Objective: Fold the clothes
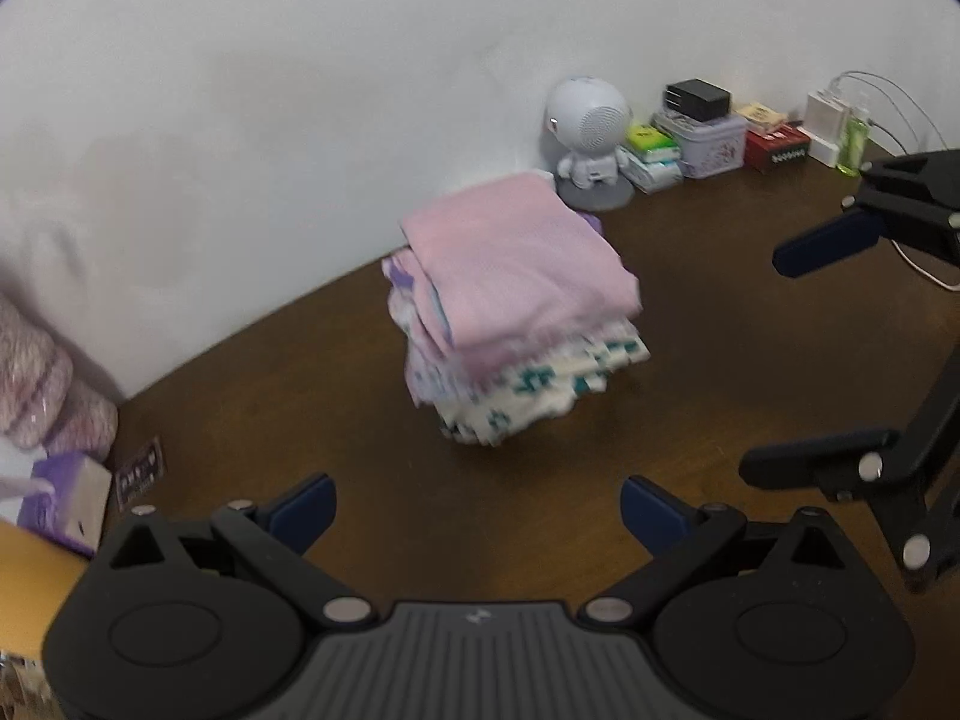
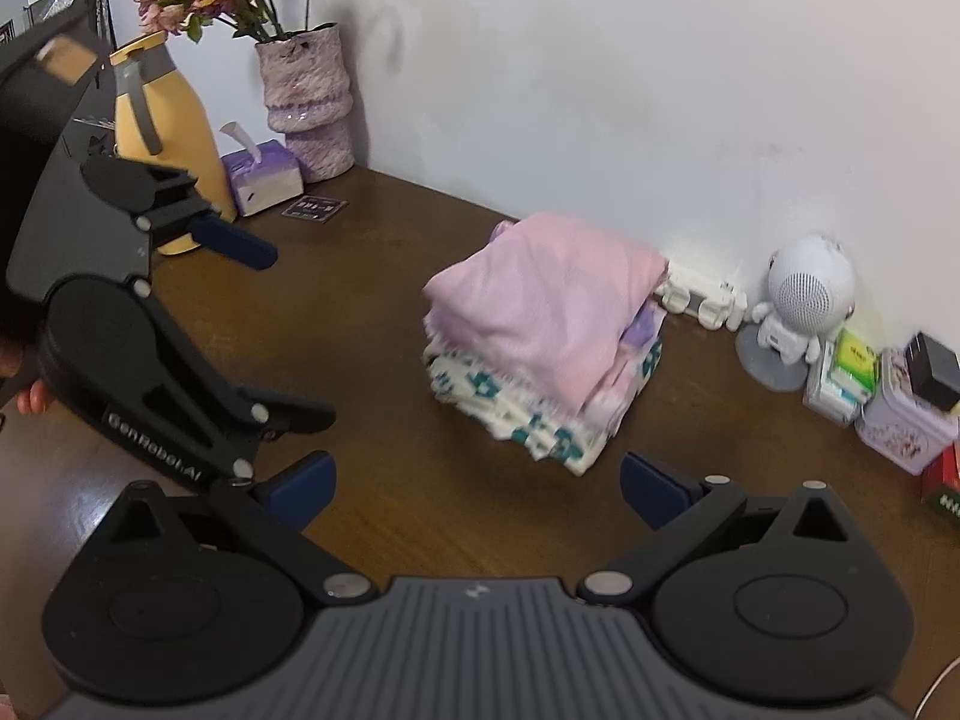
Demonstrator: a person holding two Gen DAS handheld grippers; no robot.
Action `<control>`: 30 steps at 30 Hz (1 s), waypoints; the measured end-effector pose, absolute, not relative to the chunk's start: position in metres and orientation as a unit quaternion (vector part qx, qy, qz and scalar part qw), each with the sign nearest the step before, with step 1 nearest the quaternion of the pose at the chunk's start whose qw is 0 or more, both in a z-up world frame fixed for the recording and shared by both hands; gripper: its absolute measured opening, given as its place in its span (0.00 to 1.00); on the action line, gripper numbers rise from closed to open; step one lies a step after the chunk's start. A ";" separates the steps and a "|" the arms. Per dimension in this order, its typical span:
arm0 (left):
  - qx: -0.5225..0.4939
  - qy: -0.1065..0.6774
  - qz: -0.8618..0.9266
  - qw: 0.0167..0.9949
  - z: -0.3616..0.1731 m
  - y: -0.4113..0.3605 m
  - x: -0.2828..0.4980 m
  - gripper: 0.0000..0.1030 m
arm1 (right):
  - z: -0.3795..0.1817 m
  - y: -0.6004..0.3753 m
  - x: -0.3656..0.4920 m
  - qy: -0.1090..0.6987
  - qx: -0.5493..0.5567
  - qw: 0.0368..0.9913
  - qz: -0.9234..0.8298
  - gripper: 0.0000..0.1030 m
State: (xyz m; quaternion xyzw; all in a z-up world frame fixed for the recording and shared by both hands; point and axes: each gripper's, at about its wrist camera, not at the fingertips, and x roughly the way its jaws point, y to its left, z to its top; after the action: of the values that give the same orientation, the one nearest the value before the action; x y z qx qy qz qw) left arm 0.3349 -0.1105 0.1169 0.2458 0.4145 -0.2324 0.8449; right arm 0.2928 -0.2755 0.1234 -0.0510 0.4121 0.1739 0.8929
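Note:
A stack of folded clothes stands on the brown table (image 1: 720, 360) close to the white wall. A pink garment (image 1: 516, 276) (image 2: 540, 300) lies on top, and a white one with a teal pattern (image 1: 540, 402) (image 2: 528, 420) is at the bottom. My left gripper (image 1: 480, 510) is open in front of the stack with nothing between its fingers; in the right wrist view the left gripper (image 2: 294, 336) stands off to the stack's left. My right gripper (image 2: 480, 489) is open too, apart from the stack and holding nothing. In the left wrist view the right gripper (image 1: 774, 363) is to the stack's right.
A white robot-shaped speaker (image 2: 804, 294), a patterned tin (image 2: 900, 426) and small boxes line the wall to the right of the stack. Left of it stand a pink vase with flowers (image 2: 306, 102), a yellow jug (image 2: 162, 138), a purple tissue box (image 2: 264, 177) and a dark card (image 2: 315, 207).

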 end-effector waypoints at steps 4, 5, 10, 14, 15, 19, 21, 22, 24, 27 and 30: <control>0.223 0.409 -0.219 0.858 0.111 -0.097 0.297 0.98 | 0.122 -0.269 0.266 0.409 -0.038 0.896 0.167 1.00; 0.215 0.407 -0.214 0.861 0.109 -0.094 0.287 0.98 | 0.120 -0.267 0.259 0.409 -0.034 0.897 0.165 1.00; 0.181 0.400 -0.188 0.879 0.101 -0.074 0.234 0.98 | 0.115 -0.255 0.215 0.412 -0.010 0.899 0.150 1.00; 0.166 0.383 -0.160 0.895 0.093 -0.058 0.187 0.98 | 0.109 -0.240 0.172 0.407 0.012 0.900 0.154 1.00; 0.161 0.378 -0.152 0.899 0.091 -0.053 0.175 0.98 | 0.108 -0.235 0.161 0.404 0.017 0.902 0.153 1.00; 0.129 0.373 -0.130 0.910 0.084 -0.037 0.135 0.98 | 0.101 -0.219 0.124 0.403 0.027 0.905 0.137 1.00; 0.111 0.371 -0.125 0.914 0.081 -0.028 0.116 0.98 | 0.100 -0.209 0.106 0.400 0.025 0.909 0.115 1.00; 0.101 0.368 -0.121 0.916 0.080 -0.023 0.106 0.98 | 0.099 -0.204 0.097 0.397 0.024 0.911 0.106 1.00; 0.080 0.362 -0.111 0.922 0.079 -0.013 0.087 0.98 | 0.097 -0.196 0.079 0.390 0.026 0.916 0.092 1.00; 0.056 0.361 -0.097 0.926 0.074 0.001 0.063 0.98 | 0.094 -0.186 0.056 0.384 0.034 0.920 0.075 1.00; 0.038 0.357 -0.092 0.929 0.071 0.011 0.041 0.98 | 0.091 -0.179 0.041 0.387 0.045 0.919 0.063 1.00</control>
State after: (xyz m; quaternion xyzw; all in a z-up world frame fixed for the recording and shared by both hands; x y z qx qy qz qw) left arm 0.0407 0.0109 0.0710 0.0383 0.3567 -0.0917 0.9289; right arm 0.0406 -0.1788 0.0908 0.0451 0.3874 0.0631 0.9186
